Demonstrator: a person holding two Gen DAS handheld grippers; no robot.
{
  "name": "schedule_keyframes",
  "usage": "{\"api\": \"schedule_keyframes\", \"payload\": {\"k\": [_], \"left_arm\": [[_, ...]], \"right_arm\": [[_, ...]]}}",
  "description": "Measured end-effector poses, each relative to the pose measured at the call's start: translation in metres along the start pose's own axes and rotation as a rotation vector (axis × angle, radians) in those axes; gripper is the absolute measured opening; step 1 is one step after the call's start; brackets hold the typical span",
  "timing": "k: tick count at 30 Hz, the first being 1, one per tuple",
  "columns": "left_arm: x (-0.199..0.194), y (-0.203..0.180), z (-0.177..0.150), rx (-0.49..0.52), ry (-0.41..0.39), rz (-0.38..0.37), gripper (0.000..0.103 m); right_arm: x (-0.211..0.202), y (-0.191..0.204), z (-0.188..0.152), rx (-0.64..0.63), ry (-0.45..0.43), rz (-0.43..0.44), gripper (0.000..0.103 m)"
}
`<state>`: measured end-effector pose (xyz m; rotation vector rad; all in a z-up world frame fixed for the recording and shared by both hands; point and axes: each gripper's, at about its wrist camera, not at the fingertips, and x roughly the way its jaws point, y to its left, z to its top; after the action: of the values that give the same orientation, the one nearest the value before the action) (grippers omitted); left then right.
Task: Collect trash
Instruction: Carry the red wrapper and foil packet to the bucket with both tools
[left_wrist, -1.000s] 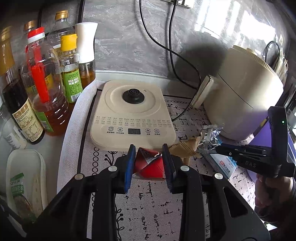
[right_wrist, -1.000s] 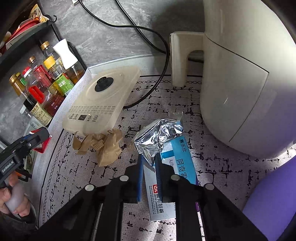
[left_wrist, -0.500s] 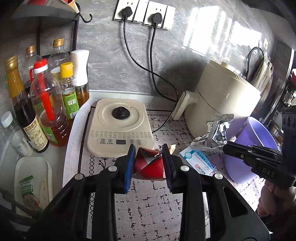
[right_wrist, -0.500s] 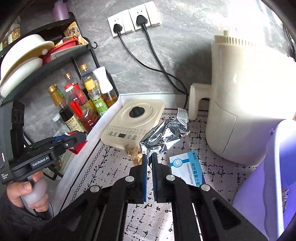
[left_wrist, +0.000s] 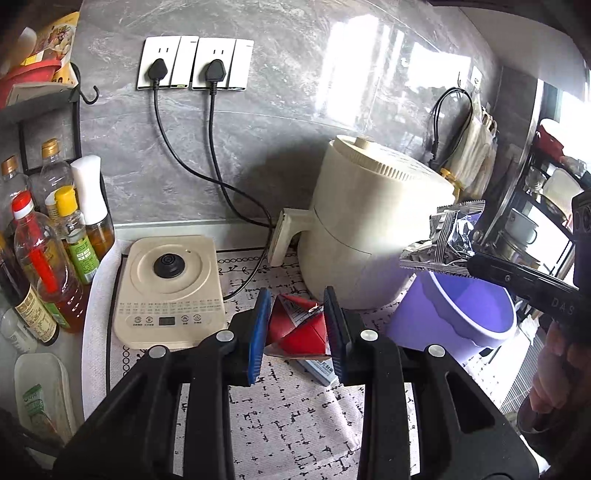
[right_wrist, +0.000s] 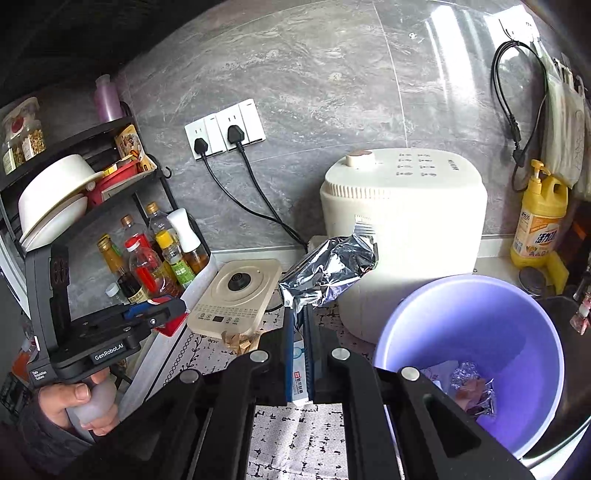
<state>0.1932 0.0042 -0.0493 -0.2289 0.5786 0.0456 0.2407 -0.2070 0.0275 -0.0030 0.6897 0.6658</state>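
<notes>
My left gripper (left_wrist: 295, 325) is shut on a crushed red carton (left_wrist: 299, 325) and holds it above the patterned mat. It also shows in the right wrist view (right_wrist: 162, 314) at the left. My right gripper (right_wrist: 299, 328) is shut on a silver foil wrapper (right_wrist: 328, 269), held in the air left of the purple bucket (right_wrist: 436, 306). In the left wrist view the wrapper (left_wrist: 443, 240) hangs over the bucket's rim (left_wrist: 454, 291). The bucket holds some foil scraps (right_wrist: 472, 384). A blue-and-white box (right_wrist: 297, 373) and crumpled brown paper (right_wrist: 236, 338) lie on the mat.
A cream air fryer (left_wrist: 369, 229) stands at the back, a cream kettle base (left_wrist: 168, 291) to its left with cords to wall sockets (left_wrist: 195, 62). Oil and sauce bottles (left_wrist: 48, 251) crowd the left edge. A yellow detergent bottle (right_wrist: 539, 218) stands at the right.
Both grippers have risen and swung right with their loads. The foil wrapper left the mat and now hangs by the bucket's rim. The red carton stays gripped.
</notes>
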Motion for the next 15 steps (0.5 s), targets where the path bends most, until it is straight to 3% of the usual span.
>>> {"api": "schedule_keyframes", "payload": {"k": [2,5,6,8,15], "left_arm": [[0.003,-0.013,0.003,0.022,-0.001,-0.017,0.029],[0.008,-0.034,0.008,0.045,-0.003,-0.041,0.029],[0.009,-0.041,0.009,0.054,-0.005,-0.047,0.029],[0.012,-0.055,0.01,0.072,-0.009,-0.058,0.029],[0.02,-0.102,0.015,0.119,-0.005,-0.113,0.029]], "right_arm": [[-0.011,-0.012,0.001,0.008,-0.012,-0.027,0.006],[-0.027,-0.033,0.001,0.027,-0.052,-0.091,0.018],[-0.034,-0.043,-0.001,0.049,-0.069,-0.118,0.044],[-0.05,-0.065,-0.005,0.1,-0.104,-0.146,0.078],[-0.085,-0.119,-0.021,0.179,-0.12,-0.213,0.078]]}}
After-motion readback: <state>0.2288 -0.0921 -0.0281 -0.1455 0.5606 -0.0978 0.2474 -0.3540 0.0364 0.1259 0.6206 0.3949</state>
